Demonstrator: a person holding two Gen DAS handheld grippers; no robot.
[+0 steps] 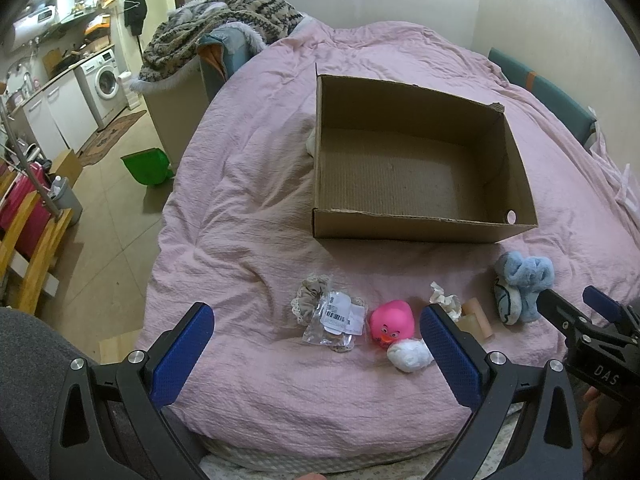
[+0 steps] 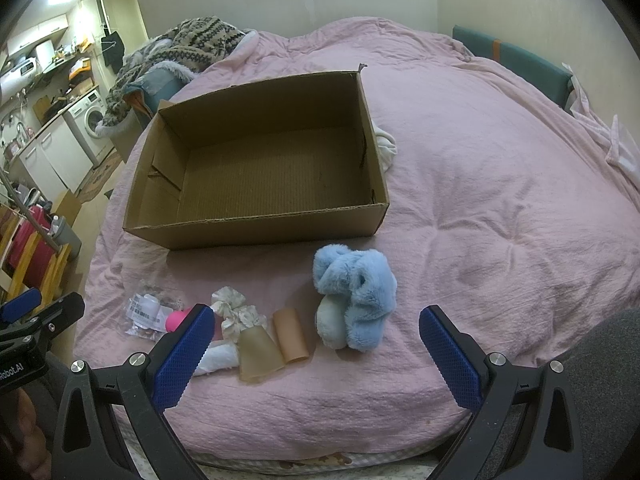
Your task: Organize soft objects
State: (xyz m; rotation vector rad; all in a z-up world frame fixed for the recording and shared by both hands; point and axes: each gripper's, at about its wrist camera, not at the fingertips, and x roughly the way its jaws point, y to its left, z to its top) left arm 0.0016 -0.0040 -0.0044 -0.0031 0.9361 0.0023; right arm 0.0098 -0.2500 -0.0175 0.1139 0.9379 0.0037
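Both tongs, left [image 1: 316,354] and right [image 2: 314,354], gape empty. The fluffy blue plush slippers [image 2: 354,300] lie just ahead of the right pair: light, squashy, best pinched across the furry cuff.

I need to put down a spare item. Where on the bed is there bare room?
Free: the cardboard box floor, the quilt right of the box and the blue plush. Crowded: the front row from the packet to the pink duck.

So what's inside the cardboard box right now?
The cardboard box shows only its bare corrugated floor; none of the soft items are in it. The strip just behind its near wall is hidden. Something white peeks out behind it.
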